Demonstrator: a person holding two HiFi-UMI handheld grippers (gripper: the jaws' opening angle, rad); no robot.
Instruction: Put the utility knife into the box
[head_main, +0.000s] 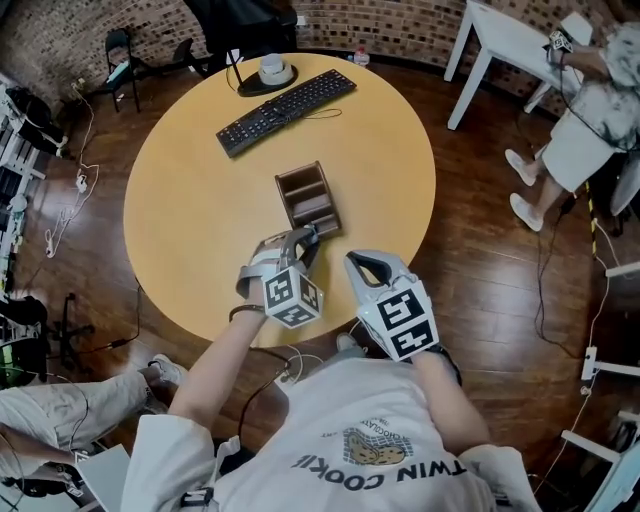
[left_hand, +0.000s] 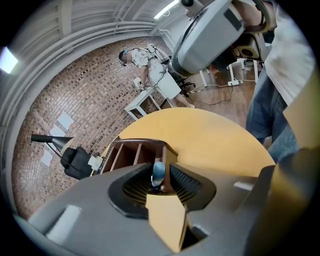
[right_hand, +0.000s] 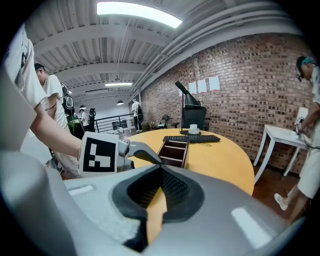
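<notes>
The brown wooden box with several compartments lies on the round yellow table. My left gripper hovers at the box's near end, tilted down toward it. In the left gripper view, the light blue end of the utility knife stands between the jaws of my left gripper, right over the box; the pads stand a little off it. My right gripper waits to the right, over the table's near edge, shut and empty. The right gripper view shows the box and the left gripper ahead.
A black keyboard and a monitor base with a cup sit at the table's far side. A white table and a person are at the far right. Another person's legs are at the lower left.
</notes>
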